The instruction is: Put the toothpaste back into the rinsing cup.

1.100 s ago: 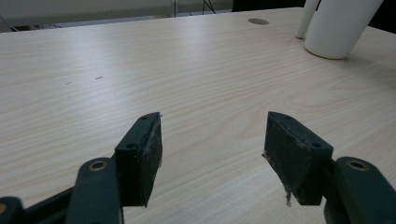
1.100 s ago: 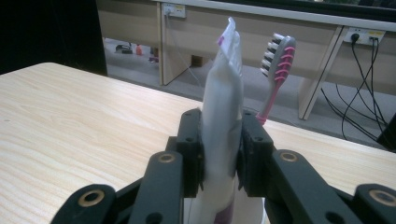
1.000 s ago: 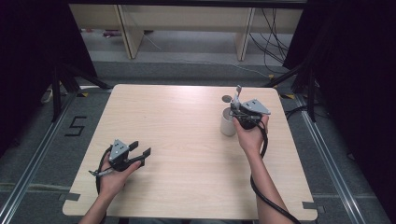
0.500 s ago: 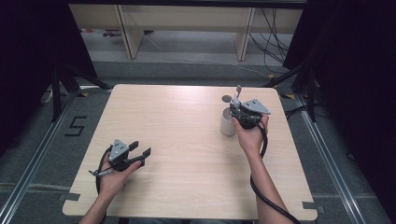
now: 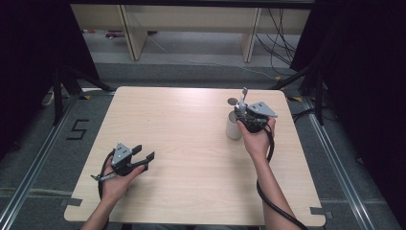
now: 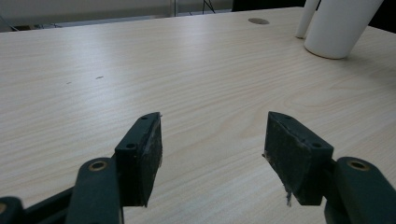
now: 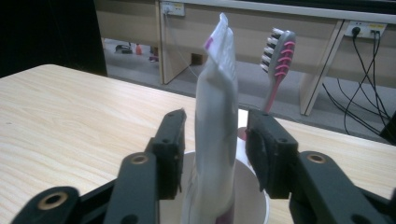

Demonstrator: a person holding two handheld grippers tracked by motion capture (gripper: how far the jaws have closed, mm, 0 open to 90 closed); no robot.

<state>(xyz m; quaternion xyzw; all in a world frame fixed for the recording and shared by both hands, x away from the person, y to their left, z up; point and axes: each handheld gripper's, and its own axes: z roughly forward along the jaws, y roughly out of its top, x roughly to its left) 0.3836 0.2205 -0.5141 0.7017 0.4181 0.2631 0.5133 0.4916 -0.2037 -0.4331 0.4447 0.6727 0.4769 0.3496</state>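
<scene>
- Right tongs (image 7: 215,154) have just been opening; the white tube (image 7: 215,140) is standing between the pads, no longer pinched.
- Tube is sitting upright in the white cup (image 5: 233,127), toothbrush (image 7: 277,65) behind it.
- Left tongs (image 6: 212,154) are resting wide open and empty on the worktop (image 5: 191,143), well apart from the cup, unmoved.
</scene>
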